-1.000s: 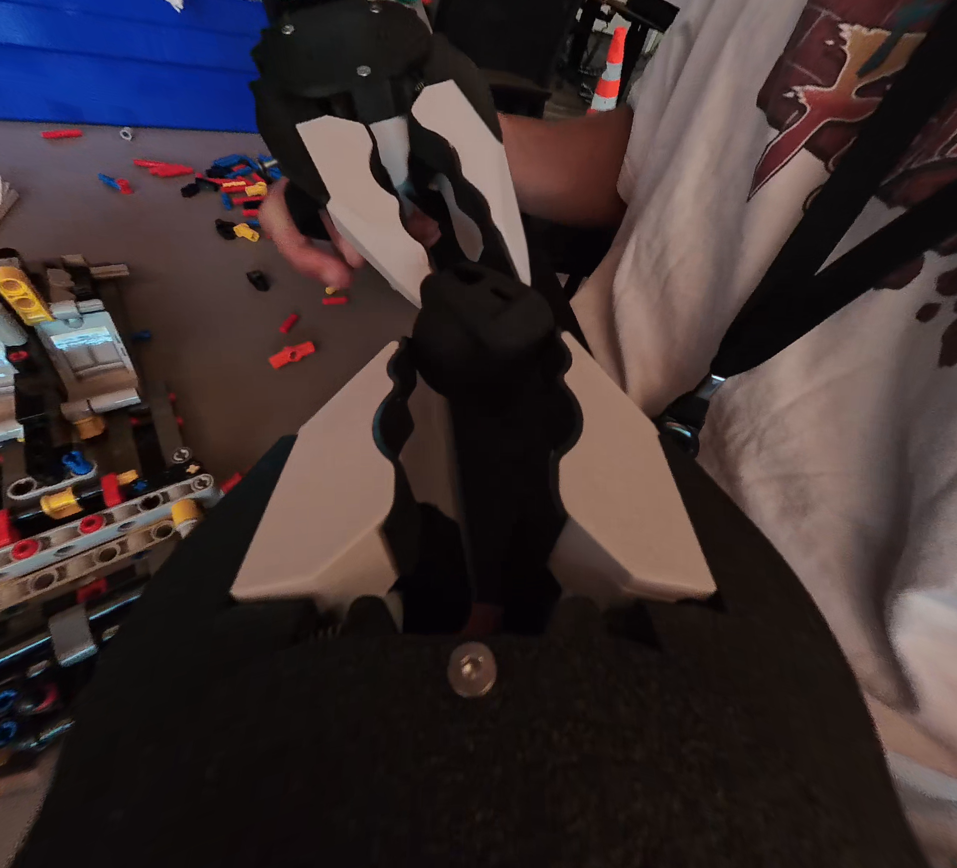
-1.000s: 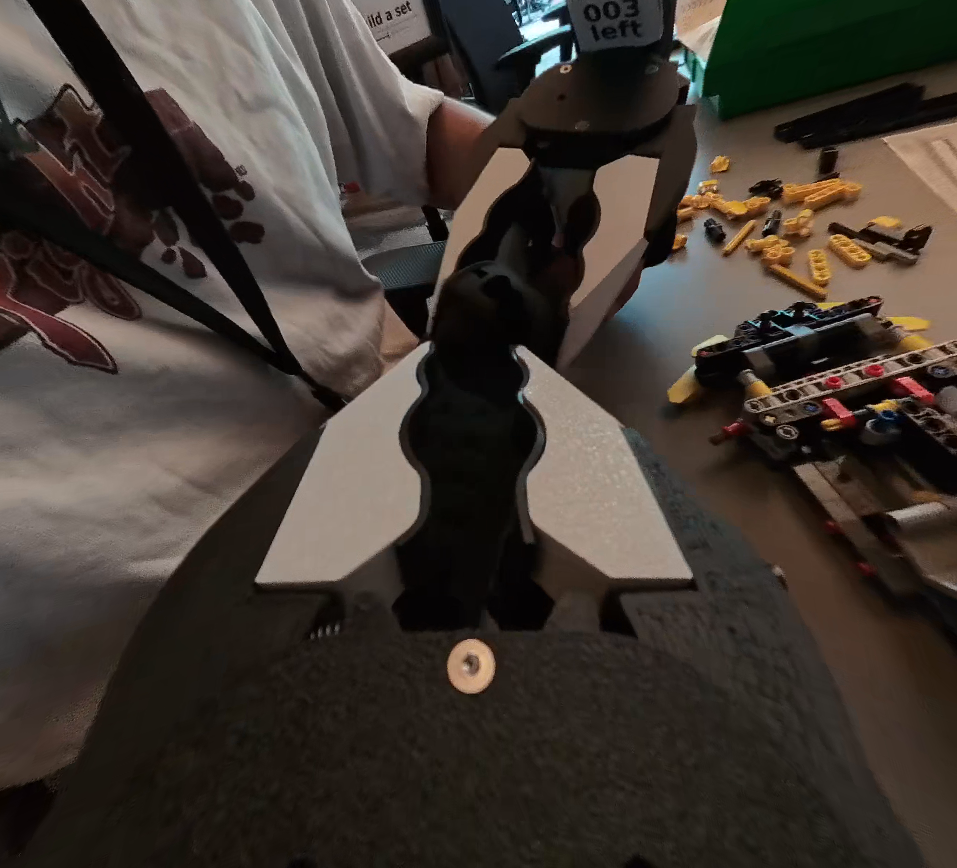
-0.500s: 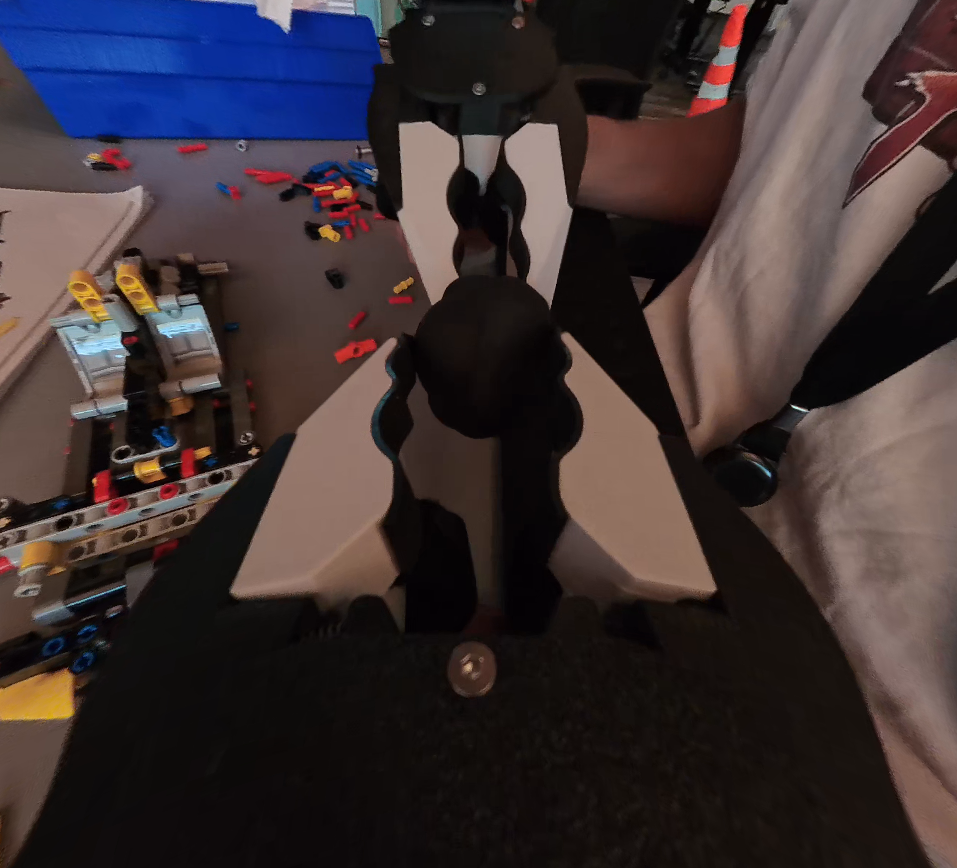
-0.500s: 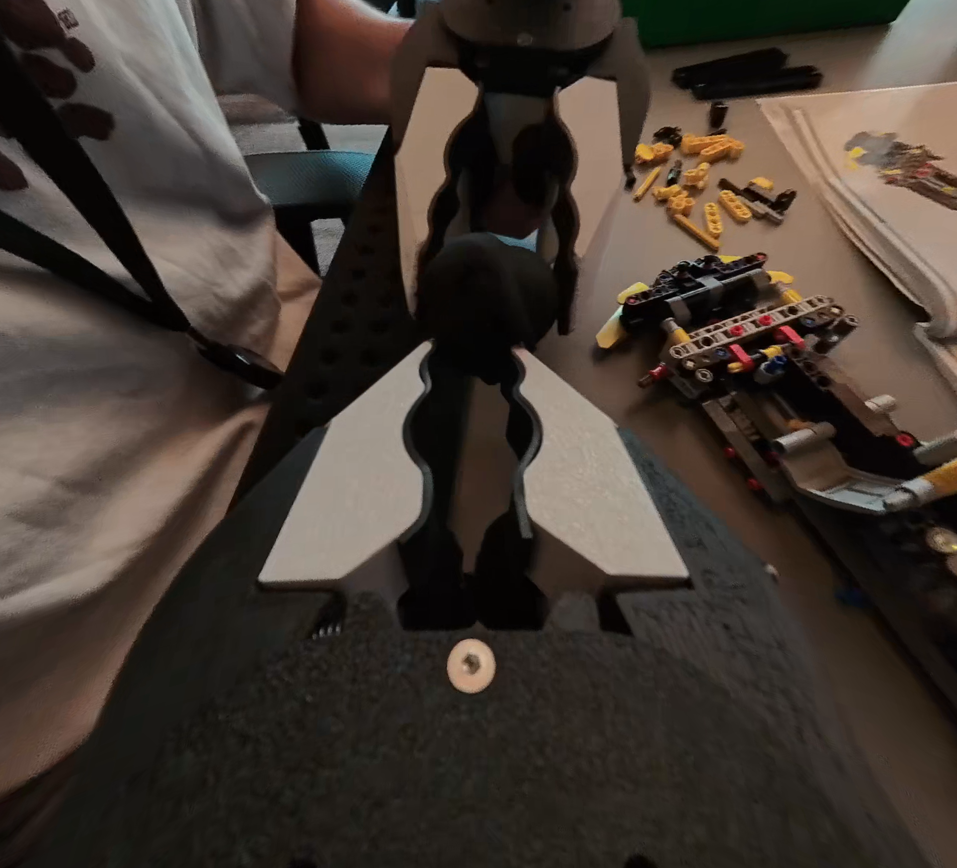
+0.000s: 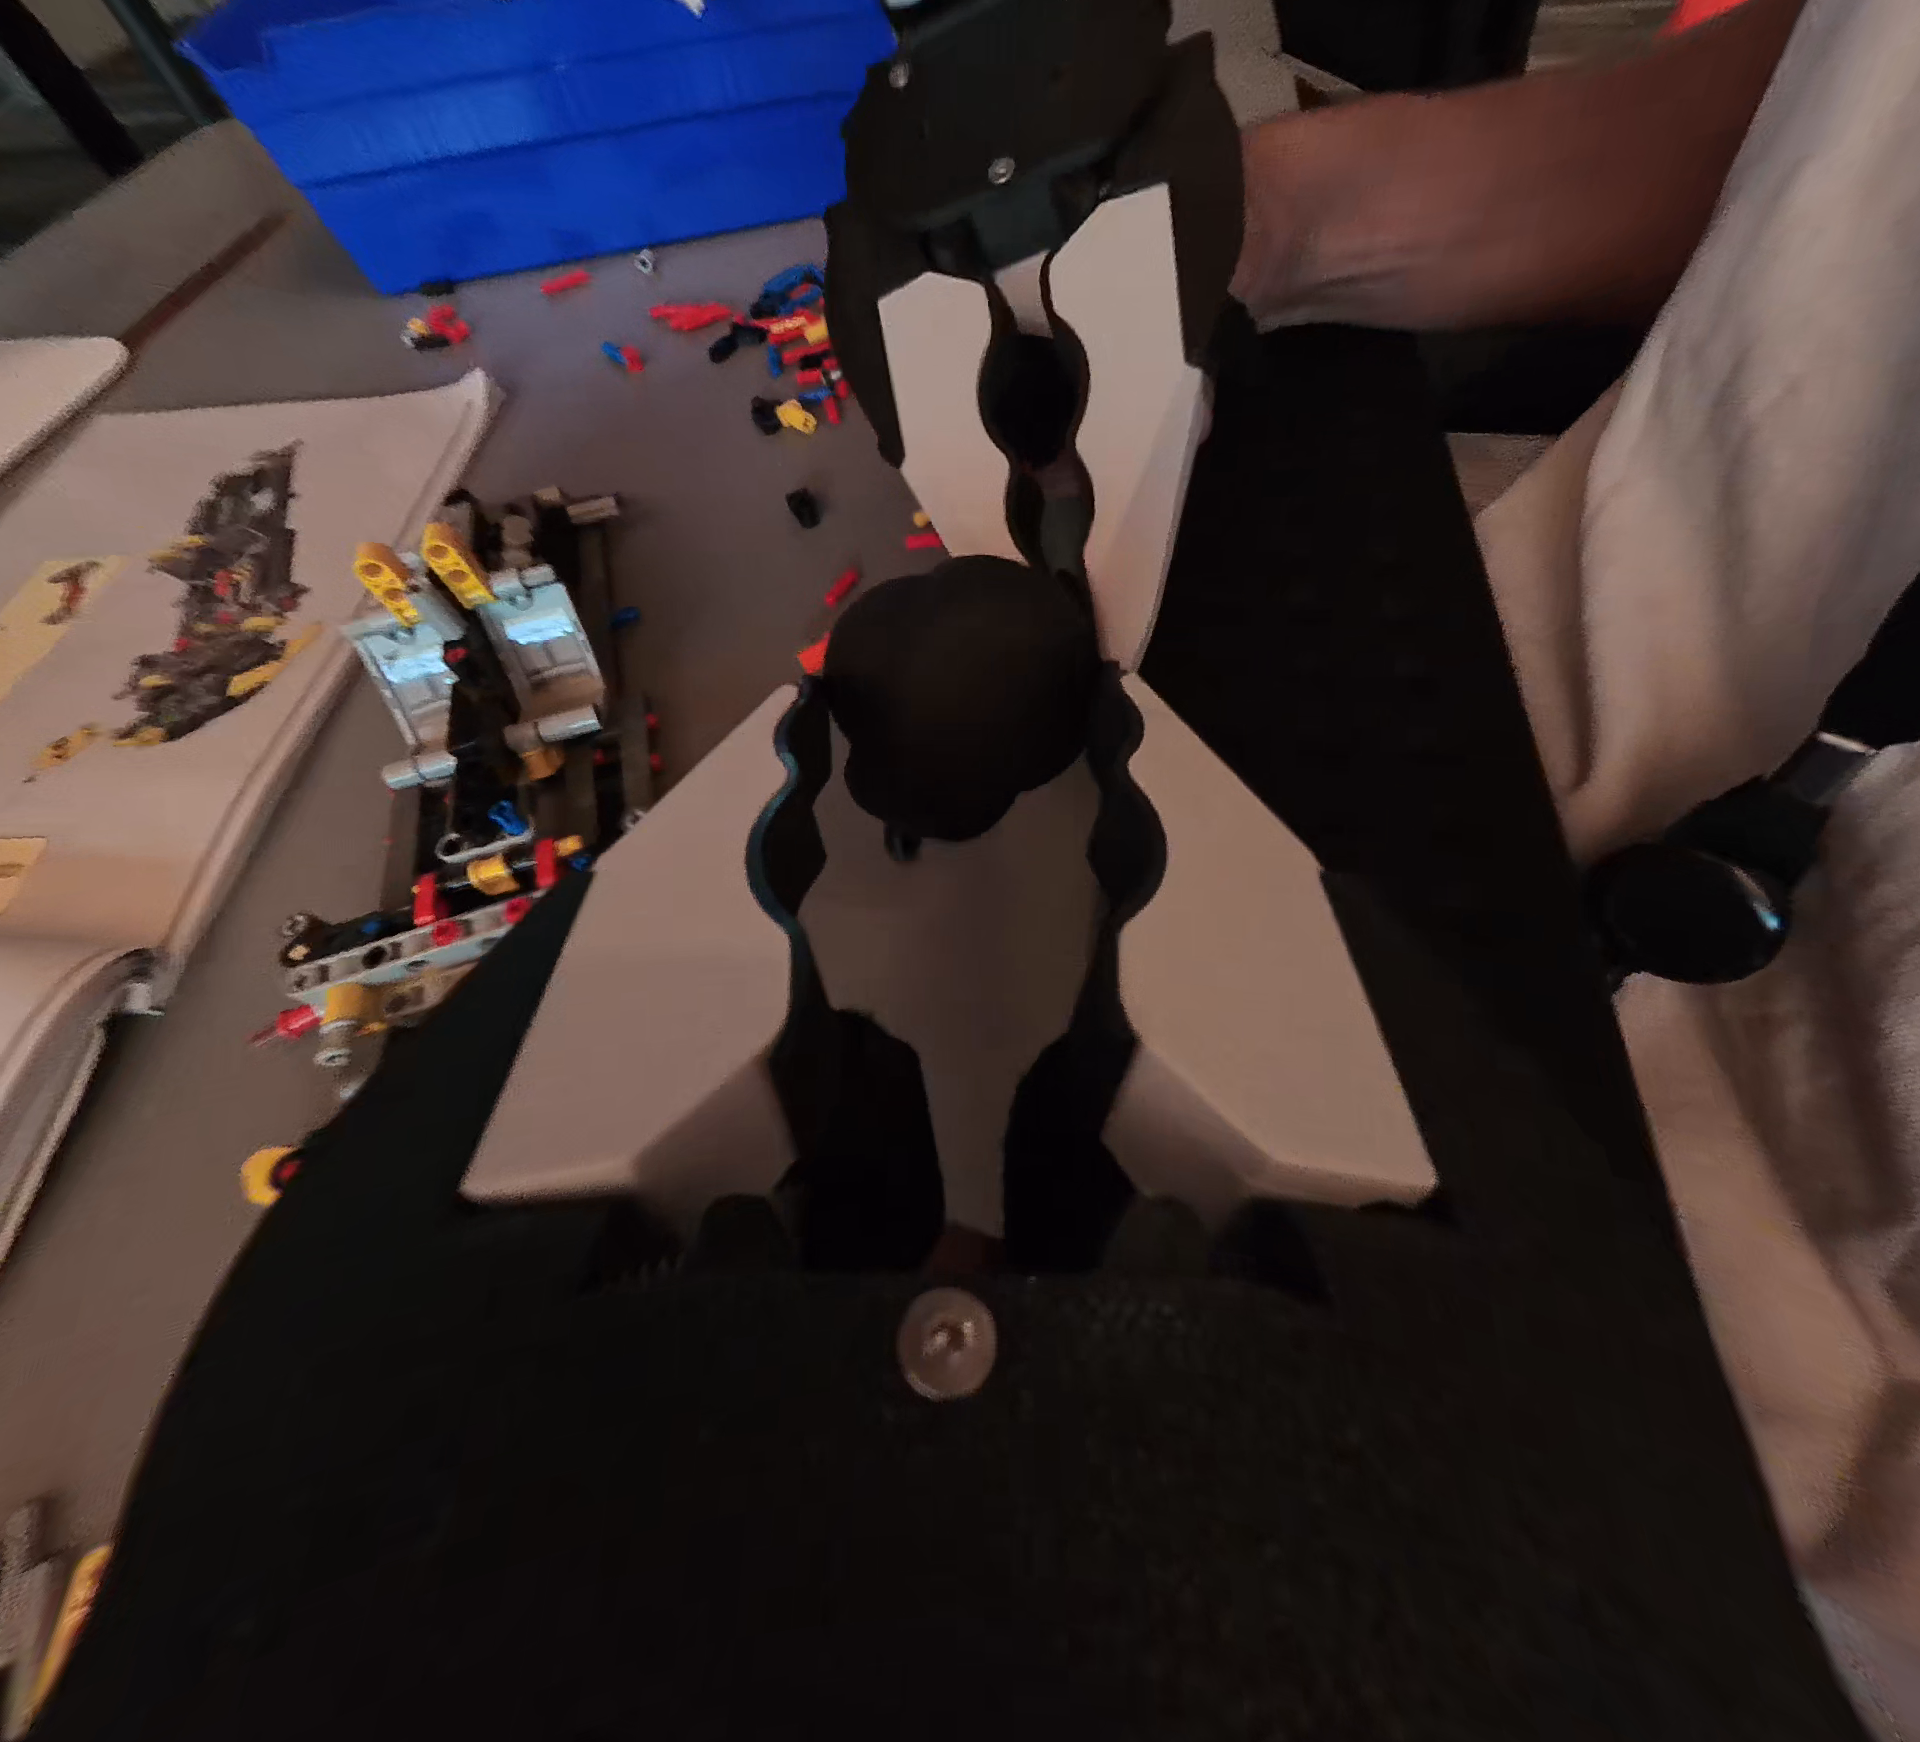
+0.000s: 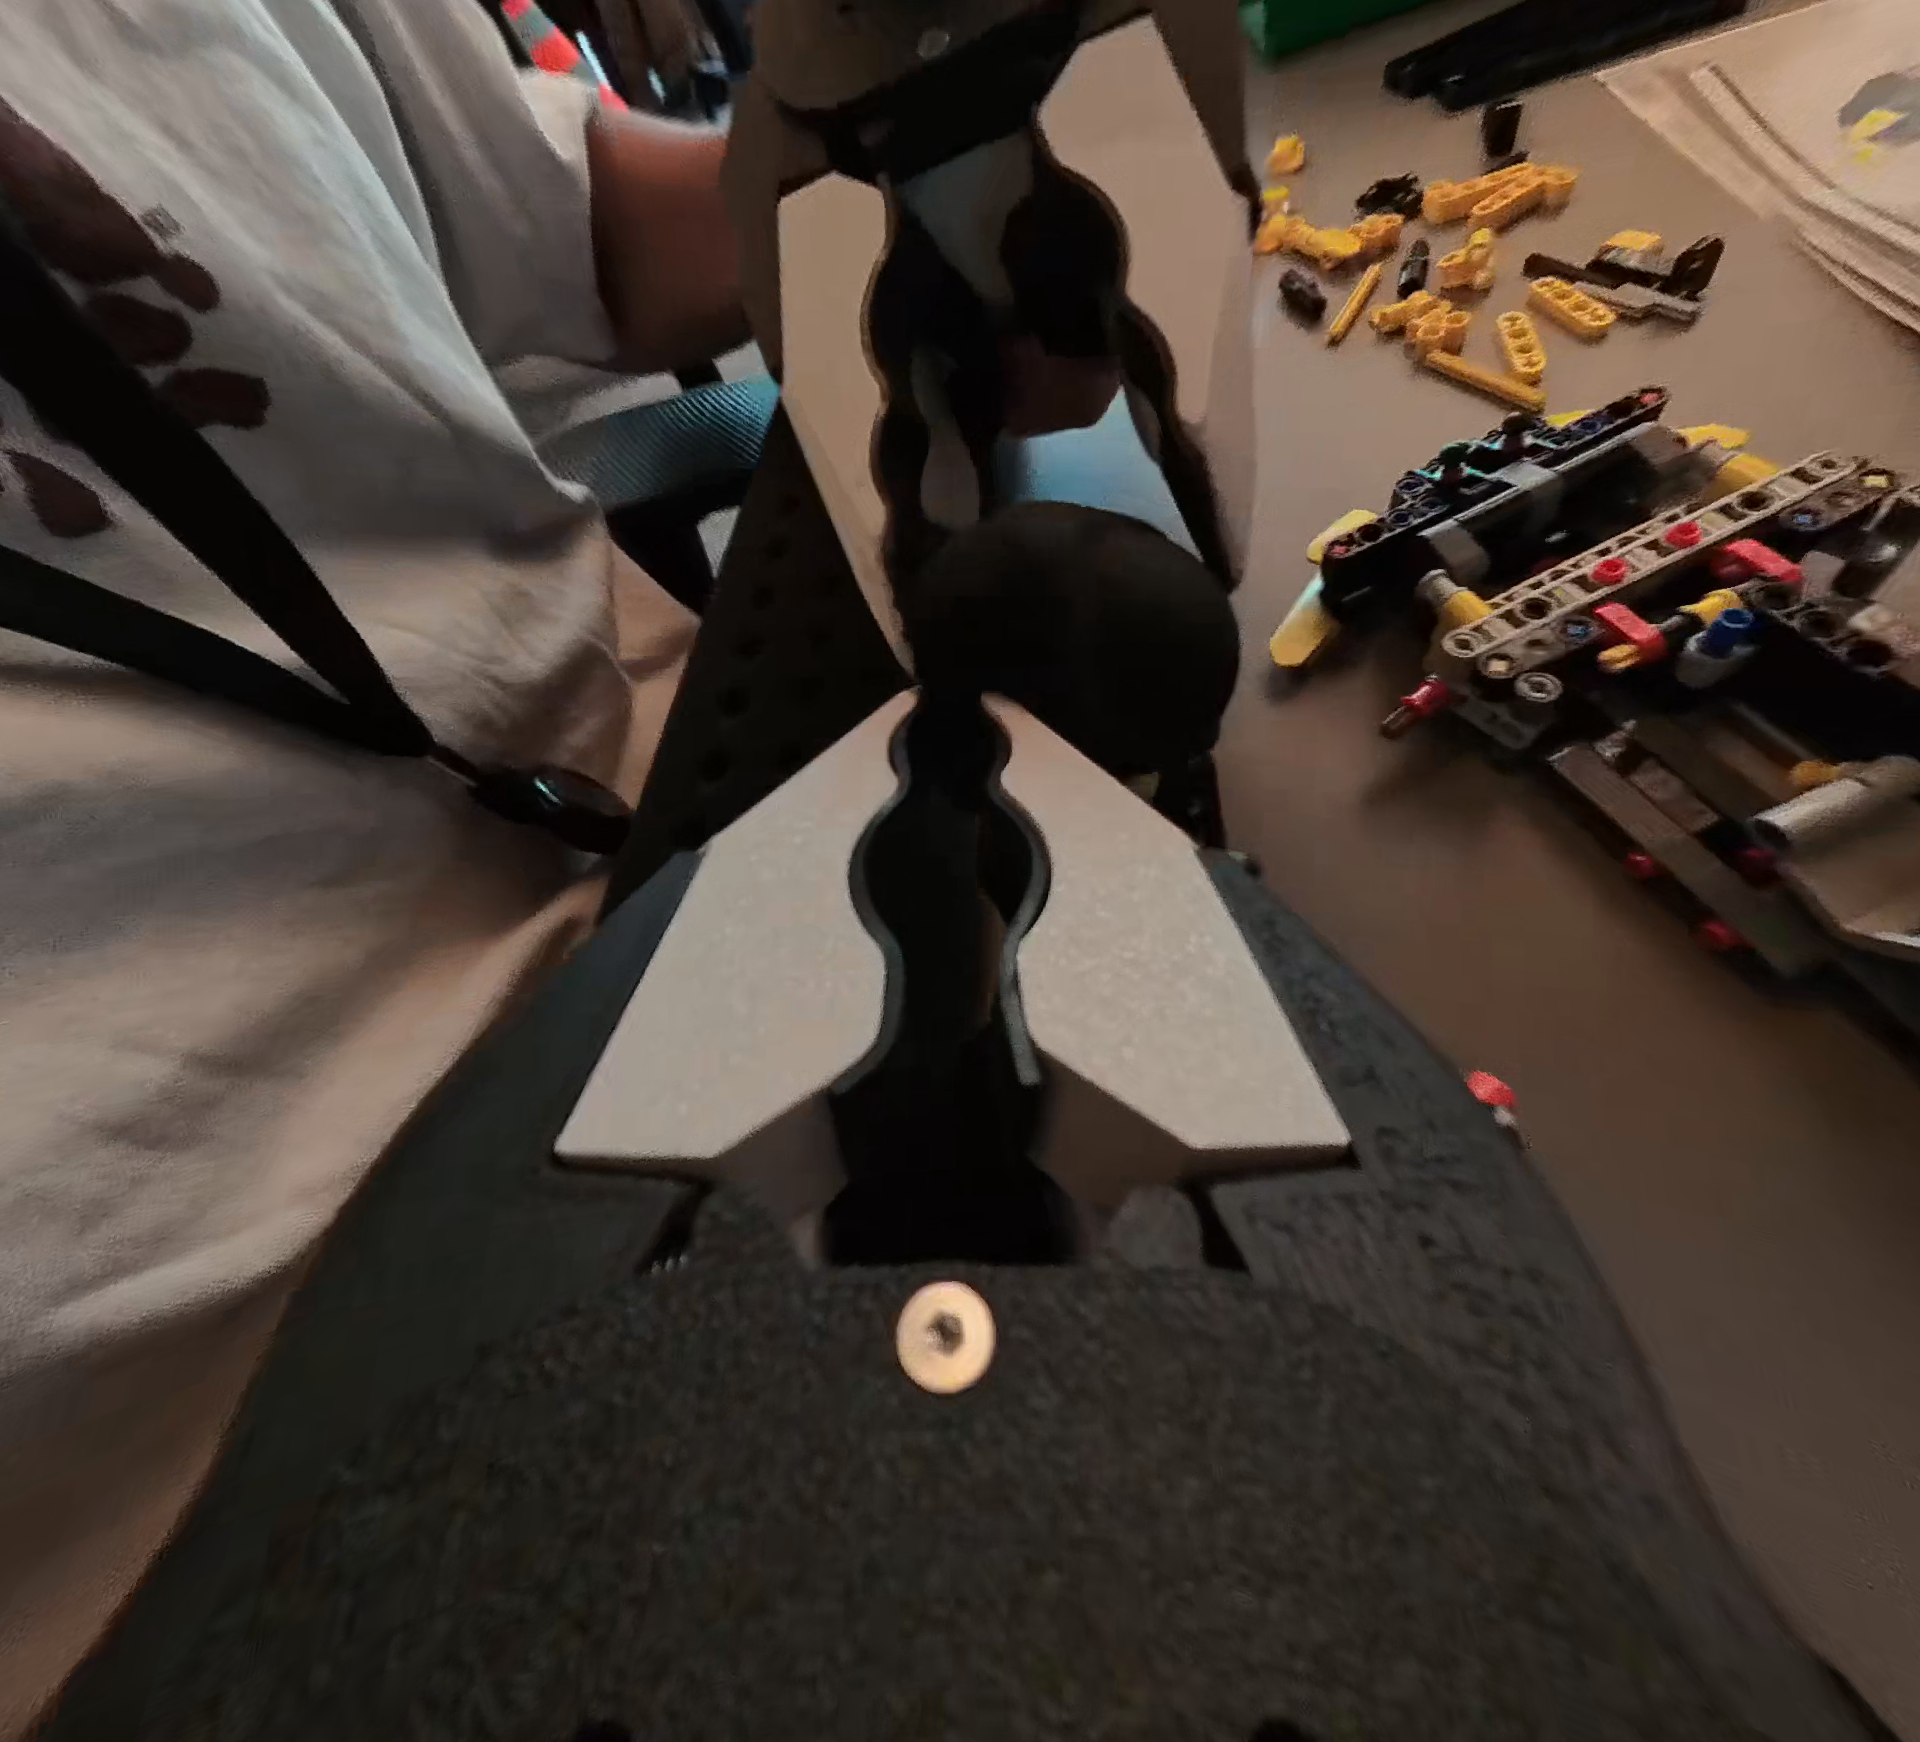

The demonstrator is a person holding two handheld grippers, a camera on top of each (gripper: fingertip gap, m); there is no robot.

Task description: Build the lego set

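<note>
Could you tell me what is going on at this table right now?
A person holds two grippers tip to tip above the table edge, working a round black part between them. The left gripper cradles it; the right gripper is pinched nearly shut beside it. The half-built model sits untouched on the table.

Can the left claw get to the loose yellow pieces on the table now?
Probably not yet: the left claw is shut on a black round part. The way over the table to the yellow pieces looks free.
</note>
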